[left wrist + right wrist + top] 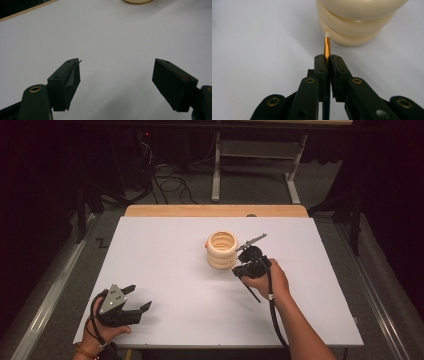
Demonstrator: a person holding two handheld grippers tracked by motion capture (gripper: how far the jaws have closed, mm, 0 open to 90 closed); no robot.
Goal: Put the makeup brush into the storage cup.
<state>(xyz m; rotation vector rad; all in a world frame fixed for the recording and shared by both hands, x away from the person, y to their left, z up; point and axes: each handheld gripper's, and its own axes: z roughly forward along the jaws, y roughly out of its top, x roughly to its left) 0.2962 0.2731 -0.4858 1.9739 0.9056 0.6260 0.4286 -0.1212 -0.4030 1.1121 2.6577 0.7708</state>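
Jaws of the right gripper (329, 61) are clenched on a thin paintbrush (327, 47): a gold ferrule and a white bristle tip project forward from between the pads, and a dark handle runs back beneath the gripper. In the right gripper view the bristle tip lies just at the lower side of a cream ribbed pot (354, 22), close enough that contact cannot be confirmed. In the high view the right gripper (239, 268) sits just to the right of the ribbed pot (221, 250), which stands upright near the middle of the white table (165, 270), with its open mouth facing up. The paintbrush handle (252, 292) slants down and away below the right hand (267, 279).

Jaws of the left gripper (116, 80) are released and stand wide apart, with bare table surface between them. In the high view the left gripper (137, 300) rests at the near left corner of the table, well apart from the pot, held in the left hand (102, 330).
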